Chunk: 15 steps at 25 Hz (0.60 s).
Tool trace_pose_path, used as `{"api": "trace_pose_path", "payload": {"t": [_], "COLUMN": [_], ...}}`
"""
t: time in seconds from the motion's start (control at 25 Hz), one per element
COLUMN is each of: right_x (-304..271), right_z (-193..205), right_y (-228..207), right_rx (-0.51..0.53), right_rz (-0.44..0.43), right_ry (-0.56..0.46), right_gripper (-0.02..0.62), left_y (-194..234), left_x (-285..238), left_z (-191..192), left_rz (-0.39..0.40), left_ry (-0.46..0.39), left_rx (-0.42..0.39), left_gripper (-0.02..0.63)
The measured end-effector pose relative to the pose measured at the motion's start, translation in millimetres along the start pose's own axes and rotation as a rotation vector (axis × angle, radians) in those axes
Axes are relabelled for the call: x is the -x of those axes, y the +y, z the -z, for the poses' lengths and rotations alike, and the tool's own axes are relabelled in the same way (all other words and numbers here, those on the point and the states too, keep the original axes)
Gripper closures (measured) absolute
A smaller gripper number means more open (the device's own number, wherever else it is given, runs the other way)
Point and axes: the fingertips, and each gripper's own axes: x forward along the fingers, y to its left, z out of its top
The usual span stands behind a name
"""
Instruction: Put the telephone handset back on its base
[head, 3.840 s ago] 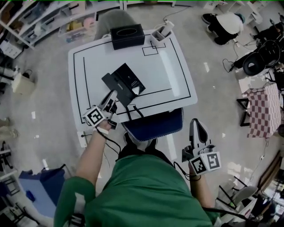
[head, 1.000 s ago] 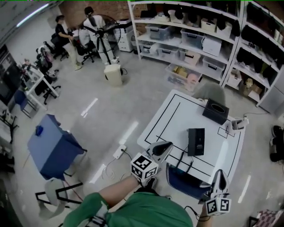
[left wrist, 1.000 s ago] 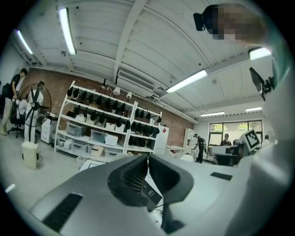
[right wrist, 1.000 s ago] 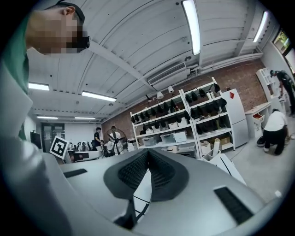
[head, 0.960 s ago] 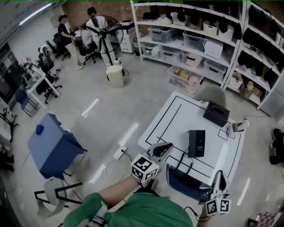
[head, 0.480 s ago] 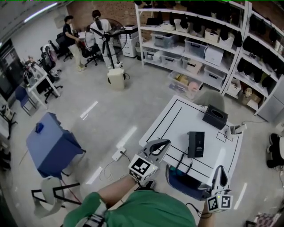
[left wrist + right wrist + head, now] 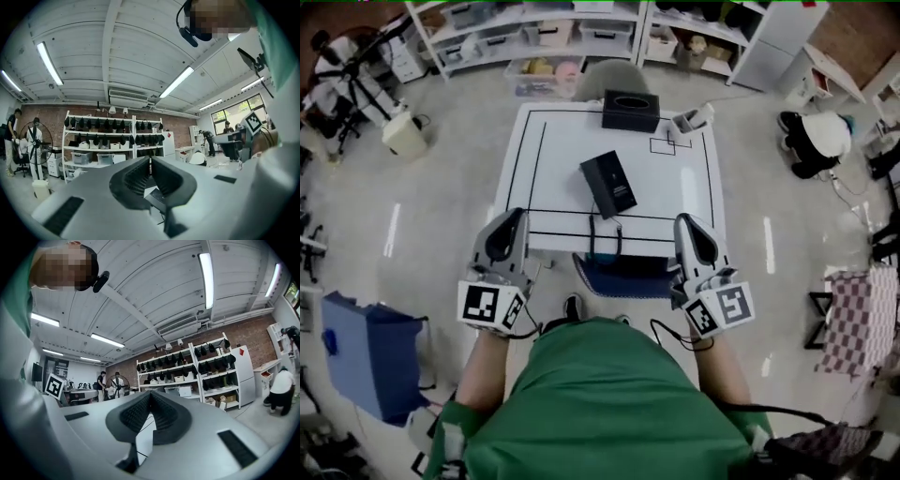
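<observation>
The black telephone [image 7: 609, 184] lies tilted near the middle of the white tabletop [image 7: 553, 192], inside the black rectangle drawn on it. Handset and base read as one dark slab, and the pale print on it is too small to read. The left hand-held gripper [image 7: 512, 221] and the right hand-held gripper [image 7: 688, 223] hover at the near edge, one on each side and well apart from the telephone. Each has its jaws pressed together on nothing. A black tissue box [image 7: 630, 110] sits at the far edge.
</observation>
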Motion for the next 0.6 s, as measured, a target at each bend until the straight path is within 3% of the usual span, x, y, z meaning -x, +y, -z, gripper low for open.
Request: {"api": "trace_pose_path", "payload": {"t": [0.6], "right_x": [-2], "right_z": [17], "right_y": [-15], "right_rx": [-0.002], "right_rz": [0.043], "right_ry": [0.04], "right_gripper": [0.572], "left_y": [-6], "left_x": [-26], "left_z": [24], "left_rz": [0.05], "left_ry": [0.037], "left_rx": [0.013], "left_gripper": [0.577]}}
